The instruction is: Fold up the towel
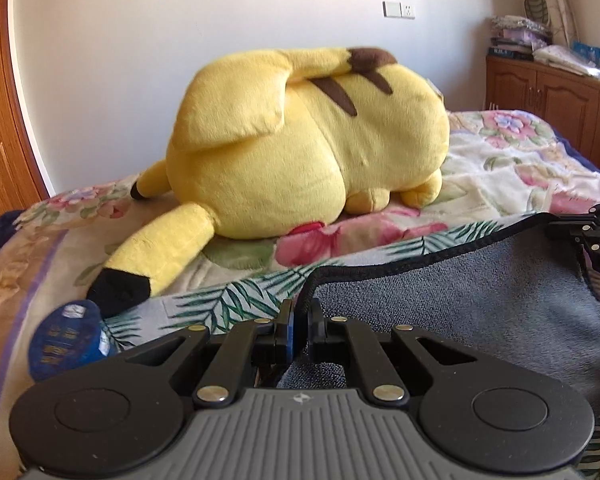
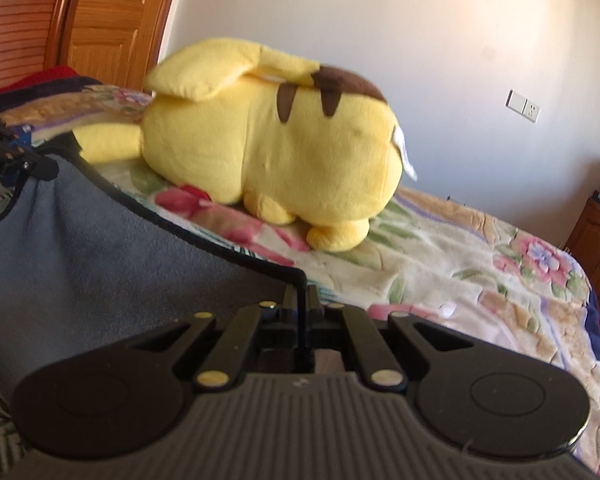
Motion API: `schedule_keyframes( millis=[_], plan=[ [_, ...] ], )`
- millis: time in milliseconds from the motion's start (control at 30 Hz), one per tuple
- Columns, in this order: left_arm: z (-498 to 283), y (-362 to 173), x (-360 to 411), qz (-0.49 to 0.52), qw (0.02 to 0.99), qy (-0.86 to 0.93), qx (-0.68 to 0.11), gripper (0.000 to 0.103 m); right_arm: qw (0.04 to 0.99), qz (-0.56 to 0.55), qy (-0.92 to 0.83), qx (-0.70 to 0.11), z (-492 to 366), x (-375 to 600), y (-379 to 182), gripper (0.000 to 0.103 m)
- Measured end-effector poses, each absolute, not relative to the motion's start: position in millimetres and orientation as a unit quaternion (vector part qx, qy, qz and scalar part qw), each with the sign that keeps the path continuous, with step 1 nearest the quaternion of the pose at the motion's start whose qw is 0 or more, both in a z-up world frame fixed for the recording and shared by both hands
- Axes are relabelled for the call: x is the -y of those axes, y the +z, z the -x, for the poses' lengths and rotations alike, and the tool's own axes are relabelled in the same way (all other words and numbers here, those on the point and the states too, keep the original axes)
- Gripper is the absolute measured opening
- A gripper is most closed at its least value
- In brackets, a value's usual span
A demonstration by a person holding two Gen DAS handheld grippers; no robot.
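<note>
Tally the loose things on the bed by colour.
Grey: 1, the grey terry towel with black edging, pinched in both tools
Yellow: 1, the big yellow plush toy
Blue: 1, the round dark blue printed packet
Total: 3

The black edge of the gray towel (image 2: 80, 264) is pinched between the closed fingers (image 2: 290, 300) of the right gripper (image 2: 300, 300). A yellow plush toy (image 2: 268, 152) is seen beyond the fingers.
</note>
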State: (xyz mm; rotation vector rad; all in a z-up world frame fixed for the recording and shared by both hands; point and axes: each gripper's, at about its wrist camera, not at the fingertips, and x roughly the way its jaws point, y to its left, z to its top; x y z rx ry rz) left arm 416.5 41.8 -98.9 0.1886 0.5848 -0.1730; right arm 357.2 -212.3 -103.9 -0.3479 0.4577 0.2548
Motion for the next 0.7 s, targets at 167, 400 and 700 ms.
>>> schedule_keyframes(
  millis=[167,400,700],
  plan=[
    [-424,-114,-41,-0.094,0.946,-0.079,-0.301,0.000,0.949,0.164,0.124,-0.240,-364,214,-118,0.004],
    [-418,-113,-44,-0.079,0.945,-0.071,-0.308,0.021,0.946,0.156,0.136,-0.251,-359,216,-118,0.015],
    [-383,-89,-34,-0.077,0.943,-0.086,-0.311,0.035,0.953,0.120,0.142,-0.239,-328,221,-74,0.036]
  ],
)
